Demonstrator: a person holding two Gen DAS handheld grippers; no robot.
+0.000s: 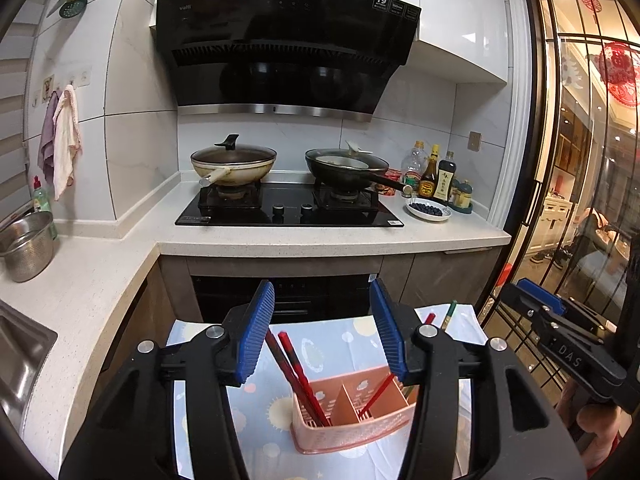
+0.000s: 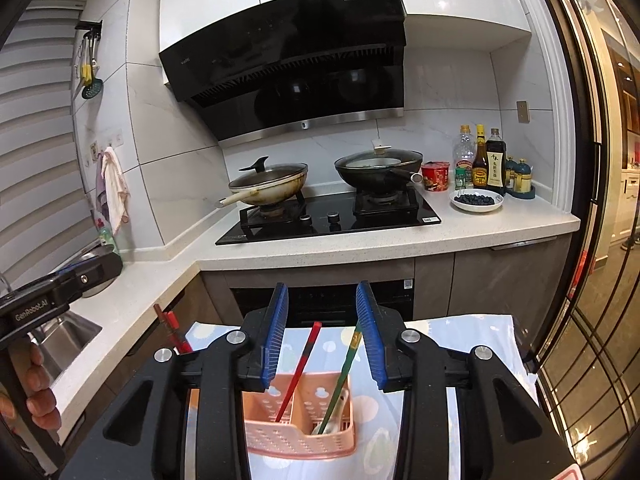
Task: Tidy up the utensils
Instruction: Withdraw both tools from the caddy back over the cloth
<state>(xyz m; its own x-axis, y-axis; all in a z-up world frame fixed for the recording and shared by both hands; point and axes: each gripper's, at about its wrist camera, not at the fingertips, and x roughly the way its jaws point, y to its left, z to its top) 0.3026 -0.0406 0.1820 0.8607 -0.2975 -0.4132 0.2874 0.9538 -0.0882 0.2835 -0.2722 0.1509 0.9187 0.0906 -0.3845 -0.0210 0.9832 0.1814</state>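
Note:
A pink perforated utensil holder (image 1: 356, 420) with compartments stands on a blue patterned cloth (image 1: 272, 412). Two red-and-black chopsticks (image 1: 298, 376) lean in its left compartment, one red chopstick (image 1: 380, 394) in the middle, a green one (image 1: 449, 314) to the right. My left gripper (image 1: 322, 332) is open and empty above the holder. In the right wrist view the holder (image 2: 298, 428) holds a red chopstick (image 2: 298, 372) and a green chopstick (image 2: 340, 380). My right gripper (image 2: 322, 336) is open and empty above it.
A stove (image 1: 288, 208) with two lidded pans (image 1: 234, 164) sits on the far counter (image 1: 332, 236). A bowl of blueberries (image 1: 429, 210) and sauce bottles (image 1: 436, 178) stand to its right. A steel colander (image 1: 26, 246) and sink (image 1: 20, 360) are at left. A glass door (image 1: 580, 160) is at right.

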